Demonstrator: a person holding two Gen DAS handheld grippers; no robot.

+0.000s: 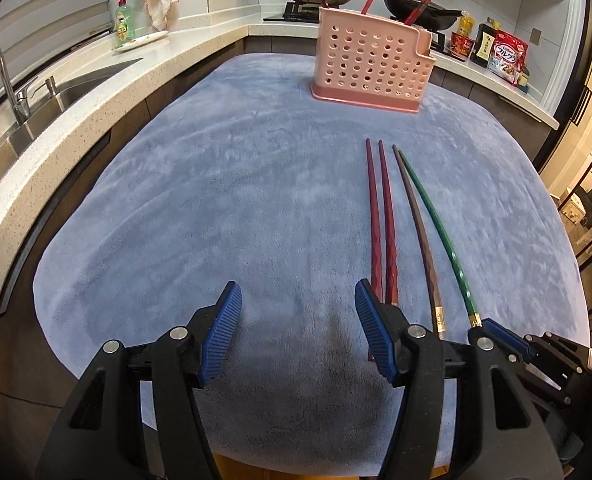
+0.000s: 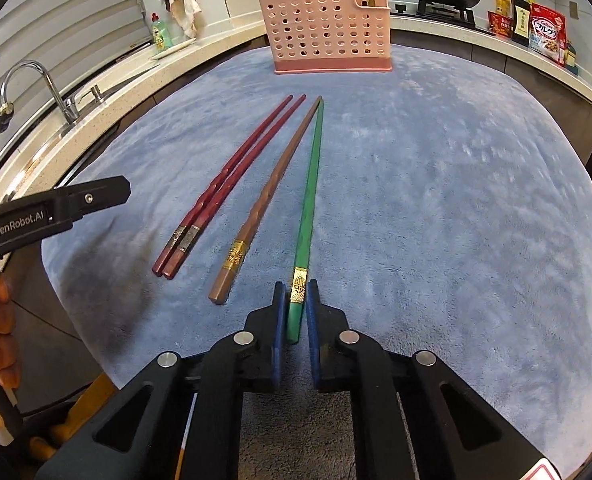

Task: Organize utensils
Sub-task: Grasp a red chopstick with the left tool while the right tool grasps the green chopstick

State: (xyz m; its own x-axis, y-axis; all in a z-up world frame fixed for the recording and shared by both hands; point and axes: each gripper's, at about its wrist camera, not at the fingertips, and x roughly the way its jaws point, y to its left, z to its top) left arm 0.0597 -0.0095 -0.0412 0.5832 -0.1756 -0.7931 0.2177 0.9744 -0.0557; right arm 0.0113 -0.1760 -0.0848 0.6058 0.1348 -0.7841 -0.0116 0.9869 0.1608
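Right gripper (image 2: 296, 300) nearly closed around green chopstick's (image 2: 311, 196) butt; grip unconfirmed. Left gripper (image 1: 298, 332) wide open, empty. Left of green: brown chopstick (image 2: 269, 196), red pair (image 2: 231, 184). Rack (image 2: 326, 34) ahead holds several already; four remain.

Pale blue plush cloth (image 2: 436, 200) fills the frame, a pink holder (image 2: 326, 28) dotted with round holes sits top centre, and there lie two dark red chopsticks (image 2: 231, 176), one brown (image 2: 271, 188), one green (image 2: 312, 184), gold-banded.
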